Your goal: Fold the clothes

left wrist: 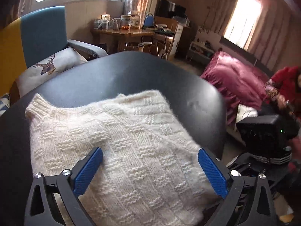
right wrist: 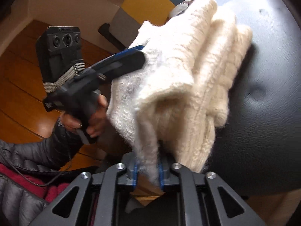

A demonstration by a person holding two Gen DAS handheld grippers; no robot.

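Pinching a fold of the cream sweater point(right wrist: 188, 75) in the closed right gripper point(right wrist: 148, 171) — lifting an edge for folding on the dark table point(right wrist: 263, 113). Holding the left gripper point(left wrist: 150, 162) wide open and empty over the knit — probably readying to pin it flat.

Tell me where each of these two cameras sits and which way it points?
Left wrist view: sits on the left gripper, looking forward over the white knitted sweater on the dark table into the room; both blue fingers, spread apart, show.
Right wrist view: sits on the right gripper, looking along the table edge; its fingers pinch the sweater, and a hand holding the other gripper shows.
Shared: both see the sweater and table.
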